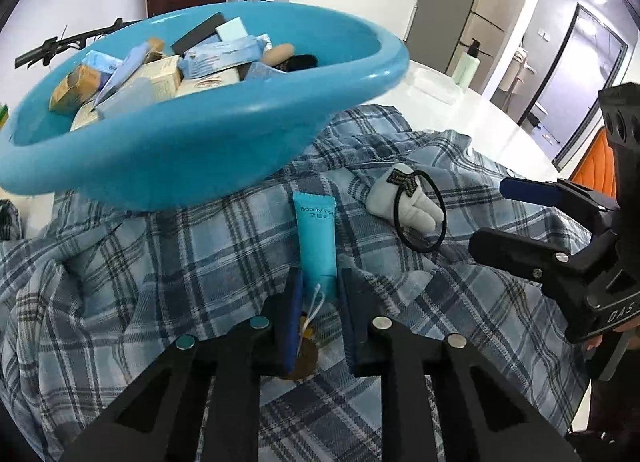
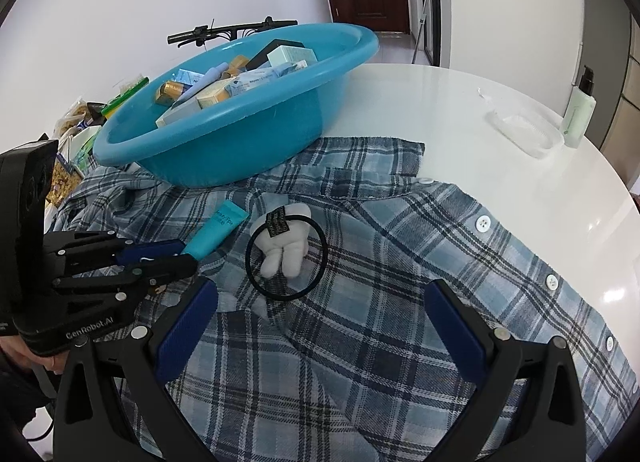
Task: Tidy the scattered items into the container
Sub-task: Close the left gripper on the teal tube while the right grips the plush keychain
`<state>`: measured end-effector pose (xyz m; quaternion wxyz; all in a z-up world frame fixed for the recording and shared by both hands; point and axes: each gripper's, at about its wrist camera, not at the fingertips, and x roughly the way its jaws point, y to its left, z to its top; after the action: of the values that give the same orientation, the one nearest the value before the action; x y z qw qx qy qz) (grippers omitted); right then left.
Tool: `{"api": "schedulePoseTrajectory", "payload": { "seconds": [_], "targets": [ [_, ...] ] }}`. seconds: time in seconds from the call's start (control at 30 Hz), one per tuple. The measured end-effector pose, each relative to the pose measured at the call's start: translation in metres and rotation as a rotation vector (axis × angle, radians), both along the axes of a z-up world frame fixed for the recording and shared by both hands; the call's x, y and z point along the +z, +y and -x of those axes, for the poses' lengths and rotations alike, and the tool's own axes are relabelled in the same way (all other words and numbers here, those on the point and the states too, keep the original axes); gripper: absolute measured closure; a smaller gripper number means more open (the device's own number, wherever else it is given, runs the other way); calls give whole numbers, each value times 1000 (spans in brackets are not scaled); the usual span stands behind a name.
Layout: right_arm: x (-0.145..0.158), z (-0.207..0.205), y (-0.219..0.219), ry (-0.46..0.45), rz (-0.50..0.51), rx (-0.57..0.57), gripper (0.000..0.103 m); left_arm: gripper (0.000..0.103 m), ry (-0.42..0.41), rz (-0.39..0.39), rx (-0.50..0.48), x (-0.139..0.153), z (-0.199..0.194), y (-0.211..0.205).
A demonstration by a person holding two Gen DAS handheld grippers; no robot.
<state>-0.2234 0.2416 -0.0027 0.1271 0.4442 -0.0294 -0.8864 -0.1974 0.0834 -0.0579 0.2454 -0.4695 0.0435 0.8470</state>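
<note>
A blue basin point(image 1: 192, 149) point(image 2: 224, 141) full of small boxes and packets stands on a plaid shirt point(image 1: 160, 262) point(image 2: 380, 302). A teal tube point(image 1: 316, 246) point(image 2: 218, 229) lies on the shirt, its lower end between the fingers of my left gripper point(image 1: 320, 286) point(image 2: 176, 256), which are closed on it. A white plush tooth with a black hair tie point(image 1: 416, 205) point(image 2: 286, 252) lies to its right. My right gripper point(image 2: 320, 310) point(image 1: 492, 217) is open and empty, just short of the plush tooth.
The shirt lies on a white round table point(image 2: 460, 109). A pump bottle point(image 2: 578, 113) and a clear plastic tray point(image 2: 524, 129) stand at the far right. Snack packets point(image 2: 76, 133) sit left of the basin. A brown tag with string point(image 1: 306, 346) lies under my left gripper.
</note>
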Motion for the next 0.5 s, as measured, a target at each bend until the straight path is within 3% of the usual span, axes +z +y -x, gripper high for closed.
{"api": "schedulePoseTrajectory", "payload": {
  "seconds": [0.5],
  "targets": [
    [14,-3,-19,38,-74,55,0,85,70,-25,31,27,-41,-27]
  ]
}}
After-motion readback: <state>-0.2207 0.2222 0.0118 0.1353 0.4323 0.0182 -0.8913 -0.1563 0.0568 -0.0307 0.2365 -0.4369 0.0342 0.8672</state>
